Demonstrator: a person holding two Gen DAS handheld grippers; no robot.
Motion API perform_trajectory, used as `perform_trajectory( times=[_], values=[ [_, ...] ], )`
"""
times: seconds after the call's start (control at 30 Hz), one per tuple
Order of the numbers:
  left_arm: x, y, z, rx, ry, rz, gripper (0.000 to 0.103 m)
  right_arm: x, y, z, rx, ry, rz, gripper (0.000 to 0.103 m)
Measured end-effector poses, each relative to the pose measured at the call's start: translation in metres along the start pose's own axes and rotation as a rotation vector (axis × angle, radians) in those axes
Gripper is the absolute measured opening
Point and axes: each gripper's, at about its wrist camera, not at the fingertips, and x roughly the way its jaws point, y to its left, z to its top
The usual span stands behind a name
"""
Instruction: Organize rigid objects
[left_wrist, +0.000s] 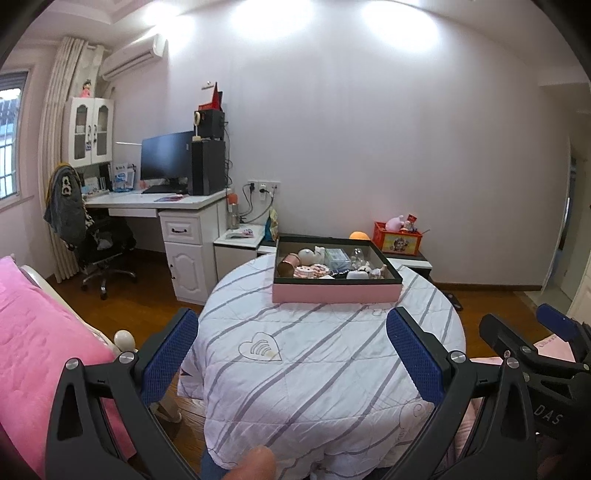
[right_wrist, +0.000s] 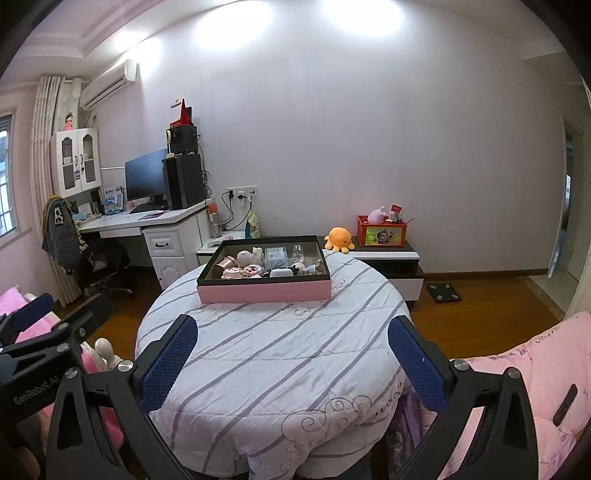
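The left gripper (left_wrist: 291, 354) and the right gripper (right_wrist: 291, 362) both hang over the near edge of the round table (right_wrist: 258, 369), each with its two blue pads wide apart and nothing between them. The things to organize lie together in the pink box (right_wrist: 264, 290), which stands on the far part of the table, well apart from both grippers. Inside it I can make out a copper cup (right_wrist: 226, 263) at the left, a white figure (right_wrist: 248, 256), a clear plastic case (right_wrist: 276, 254) and a small glass bottle (right_wrist: 298, 253), but many pieces are too small to tell. The main risk, as I judge it, comes from this crowding: the pieces touch each other, so wide pads that go down on one piece can push its neighbours or catch two at once. The glass bottle seems to stand upright and looks easy to tip. The box has dark raised walls, and a finger that comes in low from the near side can hit the wall and slide the whole box on the striped cloth (right_wrist: 295, 347), because the cloth looks smooth and wrinkled. The cloth hangs over the table edge, so a gripper that drags it can also move the box. The two grippers are near each other and could collide if both reach for the box together.
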Motion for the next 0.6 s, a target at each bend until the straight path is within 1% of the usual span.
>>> perform_trajectory(
  times=[0.1, 0.23, 0.43, 0.53, 0.6],
  values=[
    [0.003, 0.000, -0.001, -0.013, 0.016, -0.010, 0.103, 0.000, -0.002, -0.001, 0.001, 0.000, -0.002, 0.103],
    [0.005, -0.004, -0.002, 0.006, 0.026, 0.006, 0.103, 0.000, -0.003, -0.002, 0.004, 0.002, -0.004, 0.103],
    [0.003, -0.014, -0.004, 0.047, 0.006, 0.041, 0.103, 0.000, -0.004, -0.002, 0.006, 0.005, -0.009, 0.103],
    [0.003, -0.014, -0.004, 0.047, 0.009, 0.035, 0.103, 0.000, -0.003, -0.002, 0.006, 0.004, -0.012, 0.103],
    [0.002, -0.013, -0.005, 0.040, 0.000, 0.044, 0.103, 0.000, -0.003, -0.002, 0.005, 0.006, -0.013, 0.103]
  ],
)
